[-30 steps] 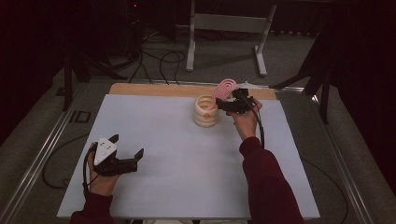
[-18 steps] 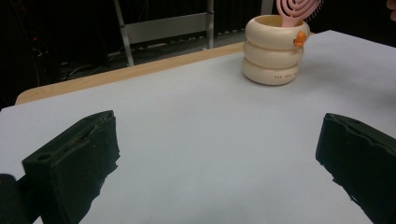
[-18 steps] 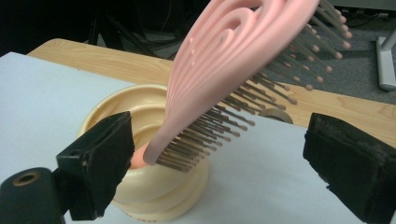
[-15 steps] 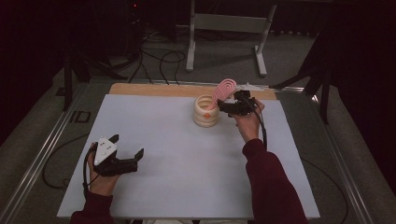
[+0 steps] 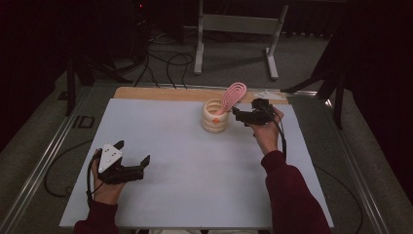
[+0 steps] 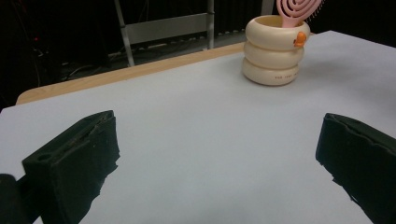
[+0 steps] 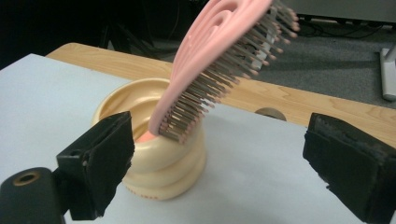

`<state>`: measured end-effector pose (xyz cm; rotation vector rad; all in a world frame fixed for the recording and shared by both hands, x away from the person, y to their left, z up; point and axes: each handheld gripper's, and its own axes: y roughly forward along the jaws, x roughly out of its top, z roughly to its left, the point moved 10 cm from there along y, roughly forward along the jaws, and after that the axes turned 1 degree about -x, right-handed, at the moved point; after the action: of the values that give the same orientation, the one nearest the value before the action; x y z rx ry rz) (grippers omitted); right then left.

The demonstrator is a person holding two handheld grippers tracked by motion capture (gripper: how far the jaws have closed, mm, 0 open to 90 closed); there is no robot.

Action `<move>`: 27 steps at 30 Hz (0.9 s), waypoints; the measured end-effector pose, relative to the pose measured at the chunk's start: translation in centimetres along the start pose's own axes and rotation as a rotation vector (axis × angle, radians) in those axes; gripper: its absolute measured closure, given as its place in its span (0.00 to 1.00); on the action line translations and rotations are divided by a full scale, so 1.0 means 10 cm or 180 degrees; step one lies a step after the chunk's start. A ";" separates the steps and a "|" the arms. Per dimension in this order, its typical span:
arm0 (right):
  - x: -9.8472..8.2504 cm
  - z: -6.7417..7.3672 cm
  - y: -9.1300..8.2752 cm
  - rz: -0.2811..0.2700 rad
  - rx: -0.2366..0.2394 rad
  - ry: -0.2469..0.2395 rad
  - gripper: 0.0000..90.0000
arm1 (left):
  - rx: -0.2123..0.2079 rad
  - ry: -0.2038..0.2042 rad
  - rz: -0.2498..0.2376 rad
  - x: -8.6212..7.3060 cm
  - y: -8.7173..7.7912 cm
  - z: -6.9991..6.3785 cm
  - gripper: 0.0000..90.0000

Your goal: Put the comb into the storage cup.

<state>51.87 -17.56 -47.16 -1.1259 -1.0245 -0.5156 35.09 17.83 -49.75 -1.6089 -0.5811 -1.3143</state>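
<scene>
A cream ribbed cup (image 5: 215, 116) (image 6: 272, 50) (image 7: 156, 158) stands at the far middle of the white table. A pink hairbrush (image 5: 232, 97) (image 7: 219, 60) (image 6: 298, 9) leans in it, handle down, head tilted to the right. My right gripper (image 5: 242, 115) (image 7: 217, 175) is open just right of the cup, its jaws on either side of the brush's lower bristles without touching. My left gripper (image 5: 137, 164) (image 6: 217, 175) rests open at the near left, holding nothing.
The white board (image 5: 195, 165) lies on a wooden tabletop whose strip (image 5: 160, 93) shows at the far edge. A metal stand (image 5: 234, 29) and cables (image 5: 156, 58) sit on the floor behind. A small orange duck figure (image 6: 300, 39) is on the cup's side.
The right gripper has drawn slightly back to the right from the cup, leaving the brush leaning in it. The left hand has stayed still.
</scene>
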 end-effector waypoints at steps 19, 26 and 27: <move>-0.42 0.08 -0.63 -0.0166 0.0110 -0.0318 0.10 | 0.0000 0.0001 -0.0007 0.01 -0.01 0.00 0.00; -0.62 0.09 -0.84 -0.0252 0.0050 -0.0471 0.10 | 0.0004 0.0000 -0.0012 0.00 -0.02 0.00 0.00; -0.64 0.09 -0.87 -0.0277 0.0050 -0.0498 0.10 | 0.0002 0.0000 -0.0012 0.00 -0.02 0.00 0.00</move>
<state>41.66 -20.95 -48.45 -1.1246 -1.2155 -0.4936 34.89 17.91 -49.70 -1.6079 -0.5846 -1.3167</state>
